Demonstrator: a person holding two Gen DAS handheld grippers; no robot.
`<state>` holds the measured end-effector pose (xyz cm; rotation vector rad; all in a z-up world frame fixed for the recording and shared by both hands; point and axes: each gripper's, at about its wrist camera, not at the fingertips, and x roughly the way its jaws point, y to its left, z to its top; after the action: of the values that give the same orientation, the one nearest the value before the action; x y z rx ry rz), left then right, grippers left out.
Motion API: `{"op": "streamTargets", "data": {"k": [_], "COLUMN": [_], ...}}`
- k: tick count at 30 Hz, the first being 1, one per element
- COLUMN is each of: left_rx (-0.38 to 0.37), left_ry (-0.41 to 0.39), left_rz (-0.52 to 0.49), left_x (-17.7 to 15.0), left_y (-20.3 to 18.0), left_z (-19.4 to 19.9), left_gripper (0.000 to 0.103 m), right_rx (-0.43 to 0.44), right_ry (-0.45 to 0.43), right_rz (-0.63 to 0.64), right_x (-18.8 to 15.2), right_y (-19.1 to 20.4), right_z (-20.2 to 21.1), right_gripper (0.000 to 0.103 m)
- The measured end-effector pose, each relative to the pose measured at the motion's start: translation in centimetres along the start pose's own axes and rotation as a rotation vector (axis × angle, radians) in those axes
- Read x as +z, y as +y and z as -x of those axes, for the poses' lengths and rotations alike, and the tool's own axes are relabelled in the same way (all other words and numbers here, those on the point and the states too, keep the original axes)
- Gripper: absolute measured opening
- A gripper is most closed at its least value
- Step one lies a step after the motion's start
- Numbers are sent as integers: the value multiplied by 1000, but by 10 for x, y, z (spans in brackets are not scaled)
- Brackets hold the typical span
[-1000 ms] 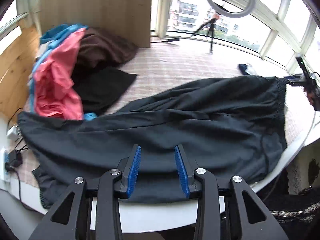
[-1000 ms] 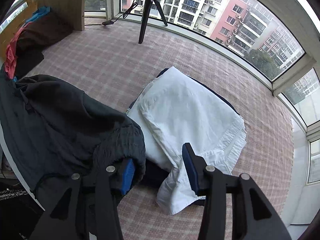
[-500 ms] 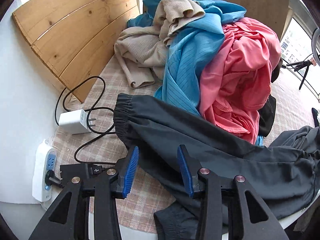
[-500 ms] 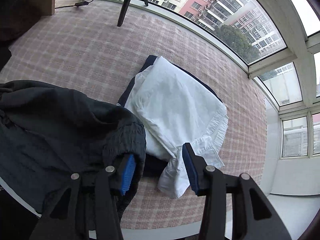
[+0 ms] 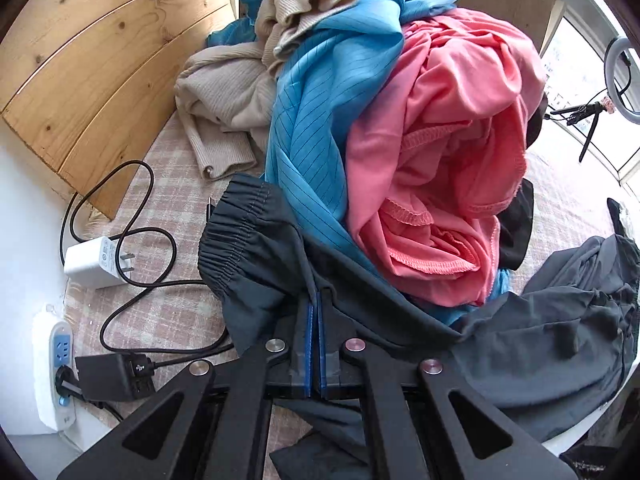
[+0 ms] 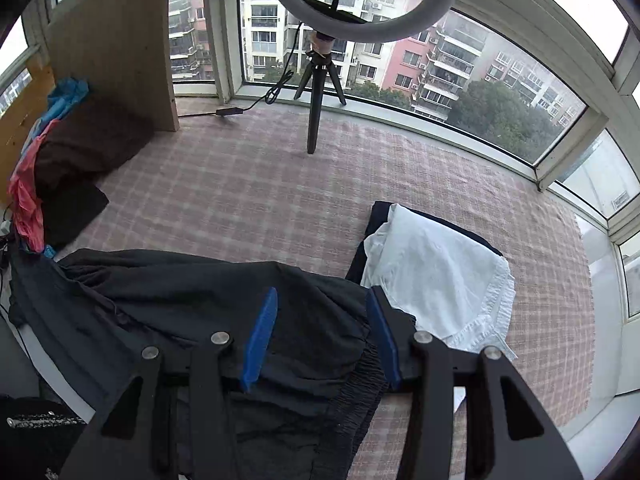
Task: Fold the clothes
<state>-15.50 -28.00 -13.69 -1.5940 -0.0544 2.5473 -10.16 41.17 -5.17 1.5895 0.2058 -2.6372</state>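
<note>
Left tool [image 5: 314, 308] has clamped shut on the trousers [image 5: 256, 256] near the cuff since half a second ago. Right tool [image 6: 320, 332] hangs wide open over the waistband, lower centre. The trousers run lengthwise between them across the tabletop [image 6: 280, 184].

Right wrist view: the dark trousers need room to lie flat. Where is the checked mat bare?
Bare checked mat runs between the dark trousers, tripod and folded white garment. Crowded at the left: the clothes pile and charger cables.
</note>
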Motion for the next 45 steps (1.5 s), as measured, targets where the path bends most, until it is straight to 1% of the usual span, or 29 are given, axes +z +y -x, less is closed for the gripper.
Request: {"op": "streamTargets", "data": {"k": [1, 4, 7, 8, 9, 10, 12, 15, 17, 18, 19, 20, 21, 22, 23, 25, 27, 28, 29, 32, 33, 36, 38, 40, 41, 43, 45], "left_rx": [-5, -8, 2, 6, 25, 47, 91, 128, 151, 163, 175, 186, 198, 180, 155, 137, 94, 90, 107, 213, 230, 227, 246, 284, 283, 253, 222], "left_ry": [-18, -44, -45, -33, -10, 16, 69, 61, 52, 48, 43, 39, 35, 38, 43, 84, 148, 187, 218, 298, 324, 378, 391, 375, 346, 269, 210], "left_rz": [9, 24, 37, 42, 41, 39, 34, -8, -38, -52, -67, -82, -97, -130, -168, -249, -272, -277, -289, -307, -274, -127, -84, -61, -61, -88, -146], "left_x": [-6, -32, -61, -72, -82, -92, -111, -104, -98, -94, -91, -88, -84, -75, -65, -51, -44, -45, -49, -70, -78, -106, -125, -129, -125, -106, -82], "left_y": [0, -1, -1, 0, 0, 0, -1, -11, -18, -21, -25, -28, -32, -41, -53, -81, -97, -104, -109, -101, -91, -49, -30, -19, -19, -26, -39], "left_z": [14, 57, 94, 102, 103, 103, 103, 106, 108, 109, 111, 112, 113, 105, 95, 63, 31, 16, 4, -23, -27, -20, -6, 13, 24, 43, 48], "left_gripper": [1, 1, 1, 1, 3, 6, 6, 8, 9, 13, 21, 26, 35, 37, 37, 40, 42, 43, 43, 44, 45, 46, 46, 46, 45, 45, 47], "right_rx": [34, 147, 213, 217, 218, 223, 255, 258, 280, 294, 307, 320, 332, 344, 357, 377, 376, 378, 389, 417, 415, 402, 400, 395, 392, 387, 380], "right_ry": [-12, -4, 11, 21, 33, 46, 66, 98, 120, 132, 143, 155, 158, 160, 163, 170, 165, 160, 154, 127, 119, 105, 111, 121, 126, 136, 146], "right_rz": [38, 155, 342, 400, 457, 498, 567, 667, 701, 716, 731, 746, 751, 753, 752, 745, 730, 721, 710, 679, 678, 677, 674, 695, 707, 731, 751], "right_x": [6, 28, 42, 44, 46, 48, 50, 49, 46, 45, 44, 43, 42, 42, 41, 40, 38, 37, 35, 31, 31, 32, 35, 35, 34, 34, 32], "right_y": [19, 79, 149, 171, 193, 210, 238, 263, 267, 269, 270, 272, 270, 268, 265, 257, 251, 248, 244, 238, 239, 241, 240, 243, 245, 249, 252], "right_z": [-7, -42, -77, -88, -100, -111, -129, -148, -153, -155, -157, -160, -160, -159, -159, -158, -153, -150, -146, -134, -132, -132, -135, -138, -139, -142, -146], "right_gripper": [46, 46, 46, 46, 46, 46, 46, 46, 46, 46, 46, 46, 46, 46, 46, 46, 47, 46, 47, 47, 47, 47, 47, 47, 47, 47, 47]}}
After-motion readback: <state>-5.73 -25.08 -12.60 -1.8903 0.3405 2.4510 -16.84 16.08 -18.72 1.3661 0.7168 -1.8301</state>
